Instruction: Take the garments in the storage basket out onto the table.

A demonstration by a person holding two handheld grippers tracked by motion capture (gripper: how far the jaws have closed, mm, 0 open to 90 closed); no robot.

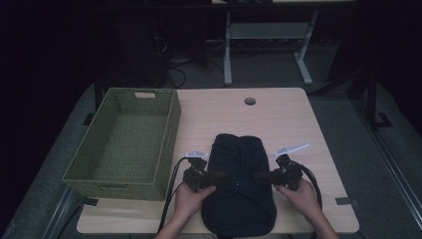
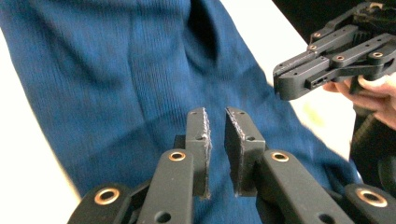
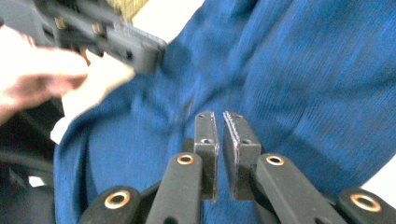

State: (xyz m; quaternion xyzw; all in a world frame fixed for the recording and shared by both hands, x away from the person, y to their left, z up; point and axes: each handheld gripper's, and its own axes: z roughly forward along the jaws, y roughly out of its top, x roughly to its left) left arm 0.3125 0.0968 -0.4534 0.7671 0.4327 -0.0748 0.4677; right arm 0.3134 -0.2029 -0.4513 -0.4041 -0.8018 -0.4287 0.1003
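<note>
One blue knit garment [image 1: 240, 184] lies folded on the near middle of one wooden table [image 1: 278, 117], its lower edge at the table's front edge. One green woven basket [image 1: 79, 167] sits at the table's left, just beside the garment, nothing visible inside. Two grippers, one per hand. Left gripper [image 1: 219, 176] sits over the garment's left edge, pointing inward; its own view shows the jaws narrow, a thin gap between the pads, cloth behind, nothing pinched [image 2: 215, 135]. Right gripper [image 1: 260, 176] sits over the garment's right edge, facing the left one; jaws also narrow, small gap, holding nothing [image 3: 219, 135]. One round hole [image 1: 250, 101] near the table's far edge.
</note>
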